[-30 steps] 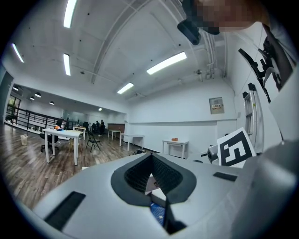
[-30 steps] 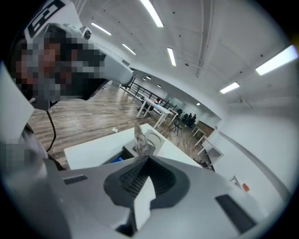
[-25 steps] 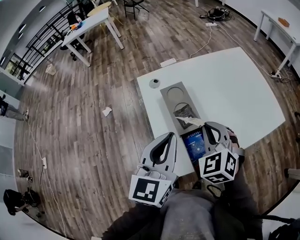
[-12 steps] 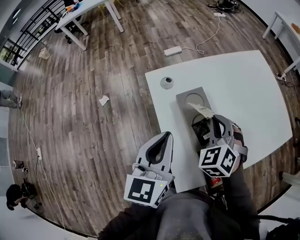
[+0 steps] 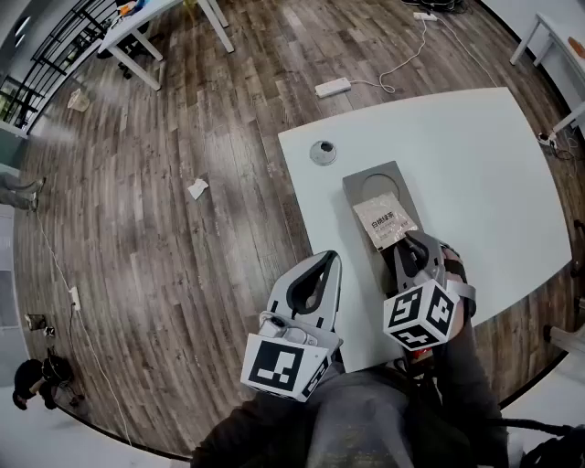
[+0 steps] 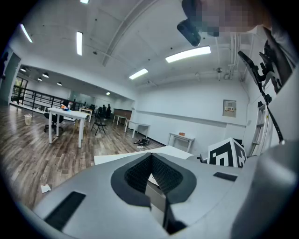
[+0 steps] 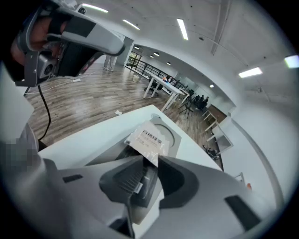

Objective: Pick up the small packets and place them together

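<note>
A whitish packet (image 5: pixel 384 219) with dark print lies flat on the grey tray (image 5: pixel 364 181), just below its round recess. My right gripper (image 5: pixel 409 240) sits at the packet's near corner. Its jaws have just been opening and stand slightly apart. In the right gripper view that packet (image 7: pixel 148 139) has its near edge between the jaws of the right gripper (image 7: pixel 152 161), unpinched. A dark packet (image 7: pixel 146 185) lies under it in the tray (image 7: pixel 113 150). My left gripper (image 5: pixel 330 257) hangs shut and empty over the table's near left edge; the left gripper (image 6: pixel 151 155) faces out over the table.
The white table (image 5: pixel 475 155) carries a small round grey fitting (image 5: pixel 322 151) beyond the tray. Its left edge drops to wood floor with a paper scrap (image 5: pixel 196 189) and a power strip (image 5: pixel 332 87). Other white tables (image 5: pixel 155 18) stand far off.
The right gripper carried the whitish packet farther along the tray, came down, and its jaws parted; the packet now lies flat. The left gripper shifted slightly beside it.
</note>
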